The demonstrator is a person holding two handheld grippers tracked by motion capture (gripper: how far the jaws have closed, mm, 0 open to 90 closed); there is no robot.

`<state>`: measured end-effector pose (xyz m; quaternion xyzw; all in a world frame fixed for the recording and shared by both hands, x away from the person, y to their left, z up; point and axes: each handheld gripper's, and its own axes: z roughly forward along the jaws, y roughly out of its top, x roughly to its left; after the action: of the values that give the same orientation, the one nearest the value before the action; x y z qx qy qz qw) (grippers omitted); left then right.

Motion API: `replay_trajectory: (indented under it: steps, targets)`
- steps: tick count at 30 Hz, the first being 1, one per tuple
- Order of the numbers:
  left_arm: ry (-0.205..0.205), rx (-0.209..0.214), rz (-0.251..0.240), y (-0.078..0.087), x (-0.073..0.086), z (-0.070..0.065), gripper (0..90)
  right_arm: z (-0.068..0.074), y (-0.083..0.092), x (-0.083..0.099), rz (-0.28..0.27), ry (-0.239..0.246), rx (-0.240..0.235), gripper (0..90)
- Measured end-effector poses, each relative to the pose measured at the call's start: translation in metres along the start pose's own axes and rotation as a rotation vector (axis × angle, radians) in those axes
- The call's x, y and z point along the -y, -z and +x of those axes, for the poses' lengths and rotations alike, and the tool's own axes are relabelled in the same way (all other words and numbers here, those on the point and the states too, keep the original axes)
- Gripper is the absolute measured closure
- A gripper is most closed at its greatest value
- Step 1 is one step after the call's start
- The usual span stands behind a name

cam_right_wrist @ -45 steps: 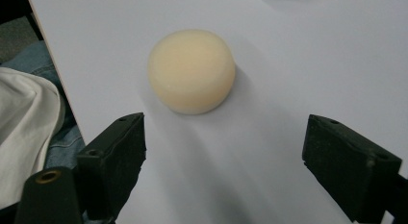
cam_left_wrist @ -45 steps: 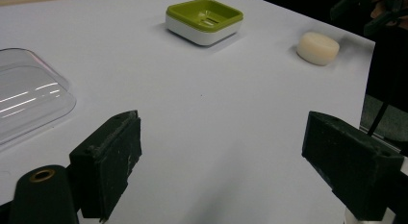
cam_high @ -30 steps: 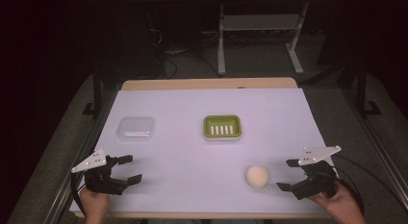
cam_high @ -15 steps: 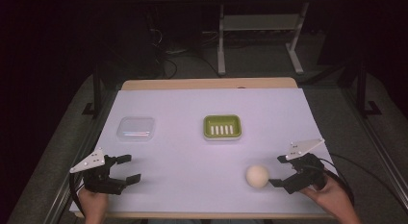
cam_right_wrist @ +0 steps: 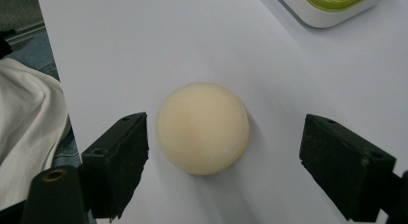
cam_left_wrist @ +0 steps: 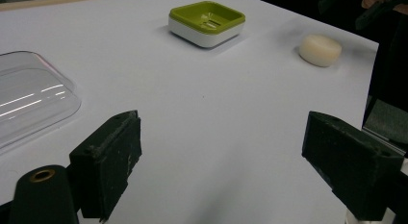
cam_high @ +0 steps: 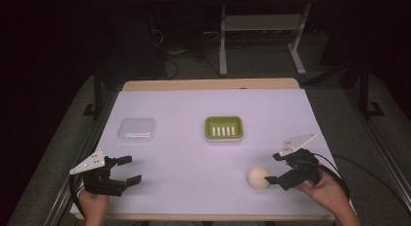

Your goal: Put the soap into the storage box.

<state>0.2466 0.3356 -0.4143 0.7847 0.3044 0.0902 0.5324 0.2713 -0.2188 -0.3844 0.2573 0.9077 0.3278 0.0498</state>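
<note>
Right gripper (cam_high: 276,168) fingers (cam_right_wrist: 115,161) spread wide, holding nothing; round cream soap bar (cam_right_wrist: 202,127) lies flat on the worktop between them, closer to one finger, not clearly touching either. In the high view the soap (cam_high: 259,177) sits near the front right of the white worktop (cam_high: 194,153), just at the gripper's finger ends. Left gripper (cam_high: 127,169) fingers (cam_left_wrist: 108,159) also wide apart, empty, low over the front left of the worktop. Clear plastic lid (cam_high: 137,129) lies beyond it on the left. Green-and-white soap dish (cam_high: 223,128) sits mid-worktop, well apart from the soap.
</note>
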Motion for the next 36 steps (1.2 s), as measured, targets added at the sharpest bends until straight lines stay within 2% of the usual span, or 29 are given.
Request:
replay_trajectory:
  steps: [7, 14, 21, 29, 36]
  targets:
    - [0.004, 0.001, -0.005, 0.001, 0.000, 0.000, 13.0, 0.002, -0.009, -0.005, 0.035, 0.010, -0.001, 16.7]
    - [0.006, 0.003, -0.005, 0.000, 0.000, 0.000, 13.1, 0.004, -0.020, -0.008, 0.083, 0.064, 0.008, 17.1]
    - [0.006, -0.001, -0.010, 0.003, 0.000, 0.001, 13.0, 0.005, -0.030, -0.011, 0.101, 0.079, 0.004, 16.3]
    - [0.005, 0.000, -0.009, 0.003, 0.000, 0.001, 13.1, 0.006, -0.037, -0.008, 0.131, 0.061, -0.006, 16.0]
    - [0.003, 0.001, -0.010, 0.002, 0.000, 0.001, 13.0, 0.007, -0.048, -0.007, 0.168, 0.064, -0.009, 14.9]
